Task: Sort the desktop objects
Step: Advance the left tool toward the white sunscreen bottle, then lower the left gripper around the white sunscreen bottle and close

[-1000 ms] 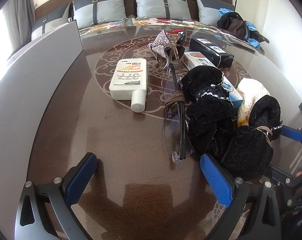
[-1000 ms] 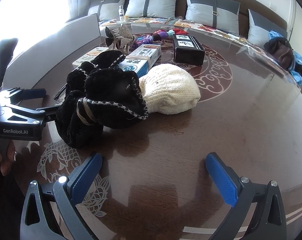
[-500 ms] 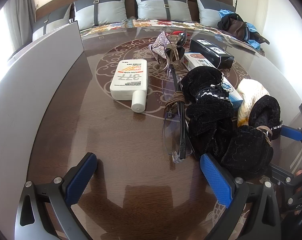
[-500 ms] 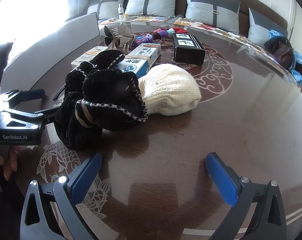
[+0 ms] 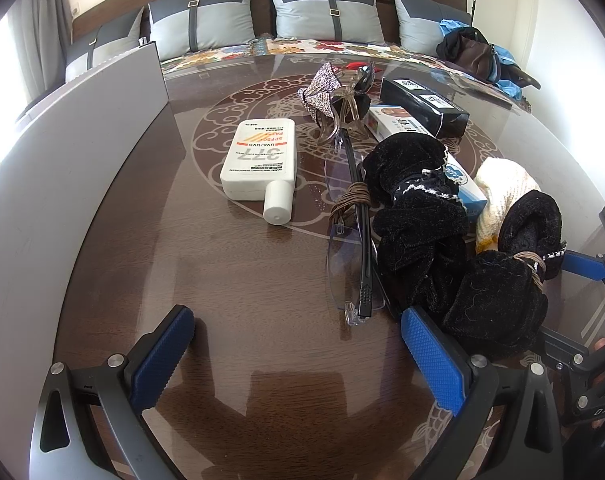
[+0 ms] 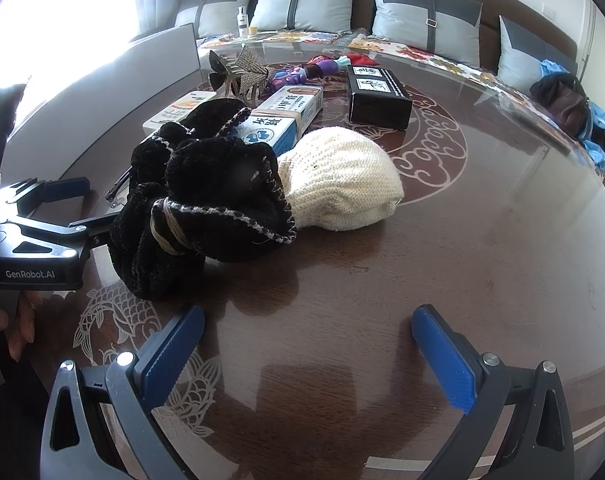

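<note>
Both tools hang low over the near rim of the round glass-topped desk (image 5: 150, 240), and both sets of jaws stand wide apart with nothing between them. The left gripper (image 5: 298, 356) faces a broad bare stretch of dark wood; a grey panel (image 5: 74, 152) walls off that side along the desk's left edge. The right gripper (image 6: 310, 352) has open tabletop ahead and to its right, sweeping clear out to the far curved rim.

The clutter sits in a band down the middle. A black velvet bundle (image 6: 206, 208), tied with a brown band, lies just ahead of the left gripper's right-hand finger, nearly touching it, and leans against a cream knitted hat (image 6: 342, 184). Rimless glasses (image 5: 354, 248) lie flat just left of the bundle, one lens near the left tool. Further back lies a white sunscreen bottle (image 5: 260, 160), cap toward the near edge, then a sparkly hair claw (image 5: 330, 96), a blue-and-white box (image 6: 282, 120) and a black box (image 6: 378, 92). Beyond the far rim is a sofa with grey cushions (image 5: 326, 12).

Compared with a second ago, hardly anything has shifted: the objects lie where they were, the jaws are as wide as before, and the views have crept only slightly.
</note>
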`<state>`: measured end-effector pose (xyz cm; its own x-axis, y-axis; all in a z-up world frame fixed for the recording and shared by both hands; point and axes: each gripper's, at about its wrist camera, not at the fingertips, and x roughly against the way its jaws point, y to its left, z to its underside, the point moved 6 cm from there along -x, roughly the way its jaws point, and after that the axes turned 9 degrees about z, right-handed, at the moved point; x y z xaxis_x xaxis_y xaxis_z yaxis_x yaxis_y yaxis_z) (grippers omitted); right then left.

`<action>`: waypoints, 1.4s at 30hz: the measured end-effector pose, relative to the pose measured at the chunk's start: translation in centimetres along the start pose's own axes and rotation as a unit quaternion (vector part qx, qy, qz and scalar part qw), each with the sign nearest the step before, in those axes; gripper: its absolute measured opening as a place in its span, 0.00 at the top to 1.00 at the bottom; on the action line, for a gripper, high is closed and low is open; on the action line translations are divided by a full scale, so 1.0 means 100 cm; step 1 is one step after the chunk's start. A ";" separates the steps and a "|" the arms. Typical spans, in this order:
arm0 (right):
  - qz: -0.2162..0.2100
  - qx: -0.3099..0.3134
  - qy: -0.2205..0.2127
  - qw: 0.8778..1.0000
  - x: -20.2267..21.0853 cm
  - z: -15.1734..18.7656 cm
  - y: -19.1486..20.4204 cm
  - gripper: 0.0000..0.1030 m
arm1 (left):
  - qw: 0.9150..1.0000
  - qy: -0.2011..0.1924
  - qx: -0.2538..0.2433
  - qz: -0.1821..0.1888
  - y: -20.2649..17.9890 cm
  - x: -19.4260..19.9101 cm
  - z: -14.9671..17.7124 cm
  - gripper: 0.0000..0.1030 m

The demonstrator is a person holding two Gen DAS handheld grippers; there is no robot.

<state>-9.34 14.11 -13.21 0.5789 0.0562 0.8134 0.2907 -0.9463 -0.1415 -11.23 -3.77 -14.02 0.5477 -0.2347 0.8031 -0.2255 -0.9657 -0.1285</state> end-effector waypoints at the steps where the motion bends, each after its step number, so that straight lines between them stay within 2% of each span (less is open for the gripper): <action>1: -0.002 0.003 0.001 1.000 0.000 0.000 0.000 0.00 | 1.000 0.000 0.000 0.000 0.000 0.000 0.000 0.00; 9: -0.012 0.019 0.017 1.000 -0.003 -0.001 -0.006 0.00 | 1.000 0.000 0.000 0.000 0.000 0.000 0.000 0.00; 16: 0.008 -0.011 0.025 1.000 -0.007 -0.001 -0.029 0.00 | 1.000 0.000 0.001 0.000 0.000 0.000 0.000 0.00; 25: 0.010 -0.013 0.006 1.000 -0.004 0.000 -0.030 0.00 | 1.000 0.008 -0.007 0.006 0.002 0.002 0.003 0.00; 31: 0.010 -0.015 -0.005 1.000 -0.004 0.000 -0.031 0.00 | 1.000 0.016 -0.020 0.015 0.011 0.021 0.028 0.00; 34: 0.010 -0.016 -0.010 1.000 -0.004 -0.001 -0.031 0.00 | 0.999 0.039 -0.006 0.008 0.015 0.025 0.033 0.00; 36: 0.011 -0.017 -0.010 1.000 -0.004 -0.001 -0.031 0.00 | 0.999 0.040 0.013 0.015 0.015 0.028 0.026 0.00; 38: 0.011 -0.018 -0.011 1.000 -0.004 -0.001 -0.032 0.00 | 0.999 0.011 0.034 0.022 0.016 0.035 0.010 0.00; 42: 0.012 -0.020 -0.012 1.000 -0.003 0.000 -0.032 0.00 | 0.998 -0.002 0.070 -0.002 0.030 0.027 -0.035 0.00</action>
<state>-10.45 17.10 -13.02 0.6042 0.0403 0.7958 0.2466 -0.9592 -0.1386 -13.32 -6.94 -10.21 0.5518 -0.2316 0.8012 -0.1088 -0.9724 -0.2062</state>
